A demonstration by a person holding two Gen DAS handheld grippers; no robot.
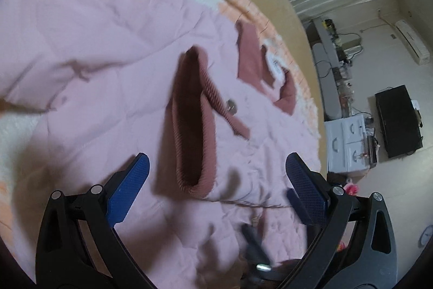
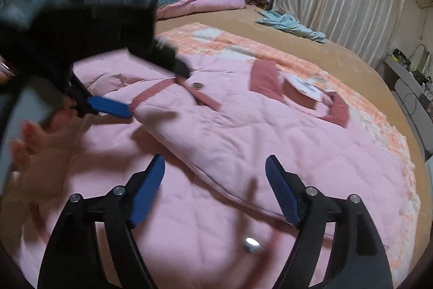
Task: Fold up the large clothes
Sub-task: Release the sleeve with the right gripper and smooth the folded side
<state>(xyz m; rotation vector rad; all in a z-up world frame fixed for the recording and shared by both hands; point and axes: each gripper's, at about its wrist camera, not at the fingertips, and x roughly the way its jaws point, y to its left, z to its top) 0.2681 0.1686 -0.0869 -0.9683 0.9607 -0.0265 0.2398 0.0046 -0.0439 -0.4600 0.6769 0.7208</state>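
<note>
Presently, the pink quilted jacket (image 2: 243, 142) lies spread over a peach checked blanket (image 2: 243, 50) on the bed (image 2: 311, 50), filling the centre and lower half of both views. One sleeve (image 2: 216, 126) is folded across the body, its ribbed dusty-rose cuff (image 1: 193, 123) standing open at the centre of the left wrist view. The collar (image 2: 270, 83) with its white label (image 2: 305, 88) sits at centre right of the right wrist view.

The right gripper (image 2: 215, 190) stands with jaws wide apart and nothing between them, low over the jacket body at the bottom of the frame. The left gripper (image 1: 216, 180) is likewise spread, the cuff lying just ahead of its blue pads (image 1: 130, 191), unpinched; in the right wrist view it shows at upper left, blurred, beside a hand (image 2: 40, 148).

Risks noted: the sleeve is merely laid over and could slide back, the padded fabric being springy. A pinch taken here may catch several layers at once and drag the fold askew. The snap buttons (image 2: 197, 85) could snag a pad.
</note>
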